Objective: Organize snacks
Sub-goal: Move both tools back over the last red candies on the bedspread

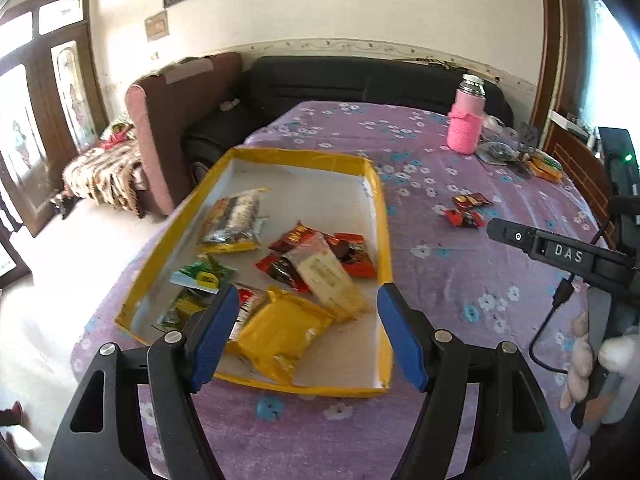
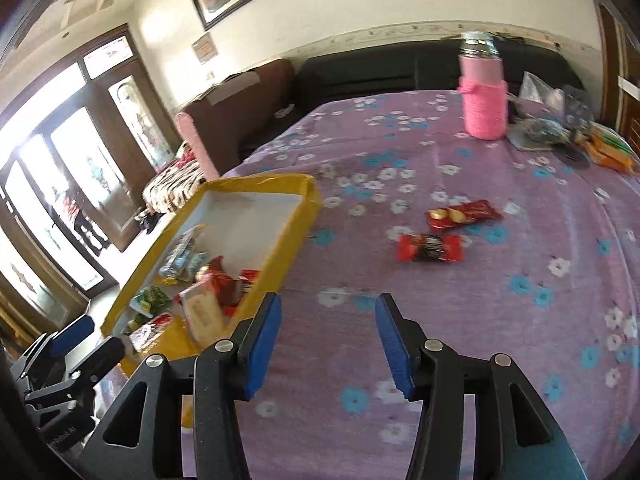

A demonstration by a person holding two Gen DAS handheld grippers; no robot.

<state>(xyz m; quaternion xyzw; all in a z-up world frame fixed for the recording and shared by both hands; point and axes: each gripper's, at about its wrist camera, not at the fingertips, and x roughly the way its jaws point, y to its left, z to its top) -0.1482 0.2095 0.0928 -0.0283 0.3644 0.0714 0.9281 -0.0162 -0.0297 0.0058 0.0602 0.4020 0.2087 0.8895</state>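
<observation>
On the right gripper (image 1: 516, 236) — jaws apart, empty — "DAS" reads; left gripper (image 1: 308, 336) likewise apart.

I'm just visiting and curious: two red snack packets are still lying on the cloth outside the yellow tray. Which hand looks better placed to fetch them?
Probably the right gripper: its open, empty jaws face the two red packets. The left gripper hangs over the tray.
</observation>
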